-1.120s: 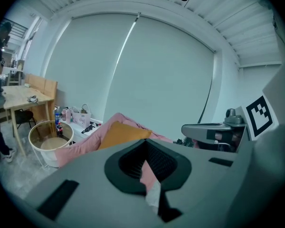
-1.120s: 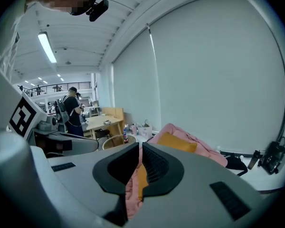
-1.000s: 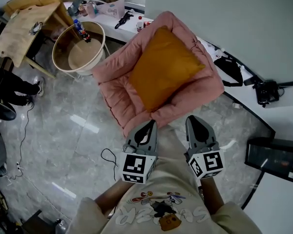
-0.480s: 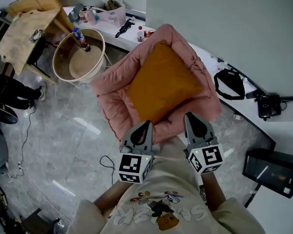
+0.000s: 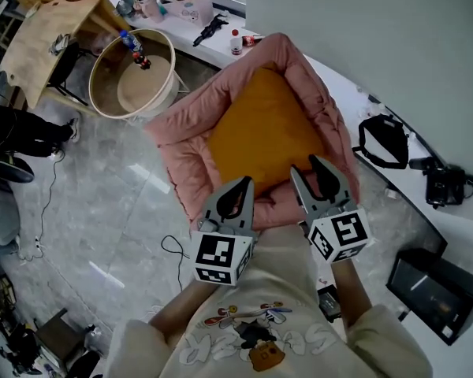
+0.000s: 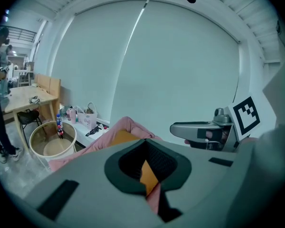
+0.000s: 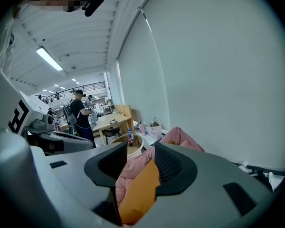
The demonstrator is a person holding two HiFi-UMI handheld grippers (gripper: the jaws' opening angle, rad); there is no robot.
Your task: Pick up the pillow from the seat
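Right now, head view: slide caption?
Left gripper and right gripper at pink seat's front edge; orange pillow not yet gripped; right jaws, empty, have just been opening.

The pillow (image 5: 260,128) is matt cloth, the seat (image 5: 181,144) quilted padded fabric, the floor (image 5: 102,203) glossy, seemingly polished stone.

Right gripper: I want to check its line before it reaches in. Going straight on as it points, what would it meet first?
Probably the orange pillow, near its front edge; the pink seat's rim lies just below, and depth is unclear. The right gripper's jaws have just been opening, with nothing between them.
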